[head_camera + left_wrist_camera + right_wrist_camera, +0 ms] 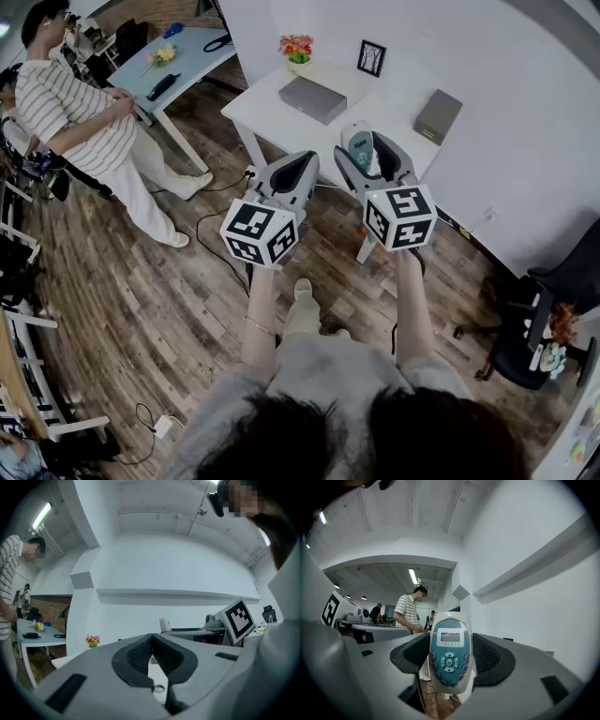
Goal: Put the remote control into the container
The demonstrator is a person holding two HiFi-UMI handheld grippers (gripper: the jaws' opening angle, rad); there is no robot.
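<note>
A white remote control (449, 653) with a teal face and a small screen stands upright between the pads of my right gripper (450, 641), which is shut on its two sides. From the head view the remote control (359, 143) pokes out of the right gripper (362, 150) above the near edge of a white table (267, 117). On that table lie a grey open box (312, 98) and a smaller grey box (438, 115). My left gripper (302, 167) hangs beside the right one, its jaws closed together with nothing in them (151, 638).
A flower pot (296, 47) and a small picture frame (371, 58) stand at the table's back. A person in a striped shirt (84, 122) stands at the left by a light blue table (192, 52). A black chair (548, 314) is at the right. Cables cross the wooden floor (211, 234).
</note>
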